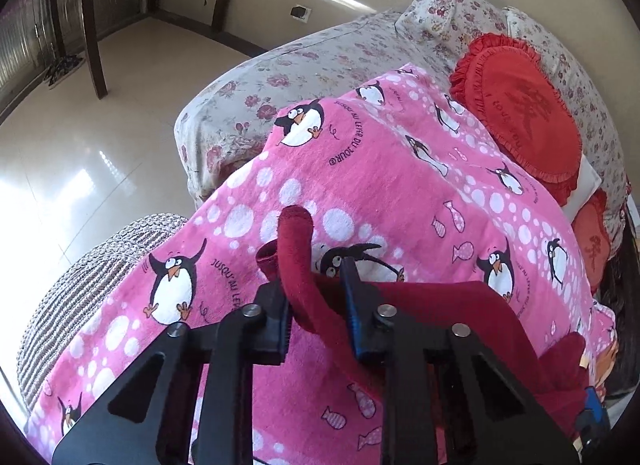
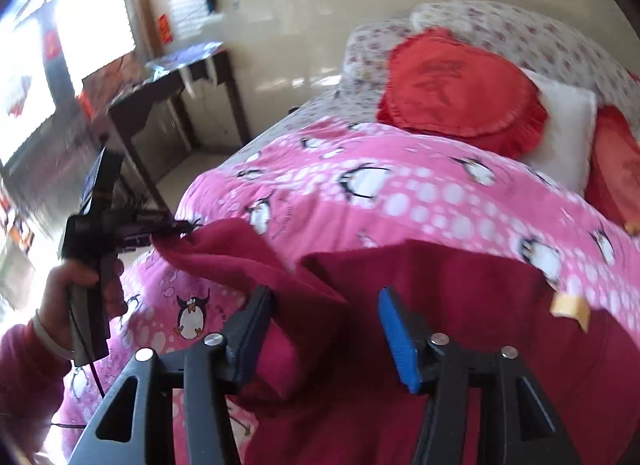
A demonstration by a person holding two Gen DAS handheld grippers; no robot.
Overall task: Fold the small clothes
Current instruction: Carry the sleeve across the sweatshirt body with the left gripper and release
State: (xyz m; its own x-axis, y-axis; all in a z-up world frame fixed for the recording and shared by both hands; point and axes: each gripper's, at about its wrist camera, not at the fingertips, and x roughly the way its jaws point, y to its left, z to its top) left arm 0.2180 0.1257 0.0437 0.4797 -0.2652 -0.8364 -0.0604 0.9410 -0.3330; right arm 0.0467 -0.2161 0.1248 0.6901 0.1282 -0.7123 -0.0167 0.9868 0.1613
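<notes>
left gripper (image 1: 316, 305) held a rolled strip of the dark red fleece garment (image 1: 432, 305) between its fingers, though the black and blue pads did not look pressed hard against it, so the hold seemed loose. the rest of that small garment lay to the gripper's right and below it, spread on the pink penguin-print blanket (image 1: 360, 169). right gripper (image 2: 324, 329) hung with its fingers well apart over the same red cloth (image 2: 440, 285), gripping nothing; ahead and to its left the left gripper (image 2: 176, 227) pulled a corner out into a peak. the likely trouble was that thin strip sliding free under tension, dropping the fold. the blur in the right view suggested fast motion, which could drag the blanket too. the round red frilled cushion (image 2: 460, 93) sat well beyond, out of harm's way.
</notes>
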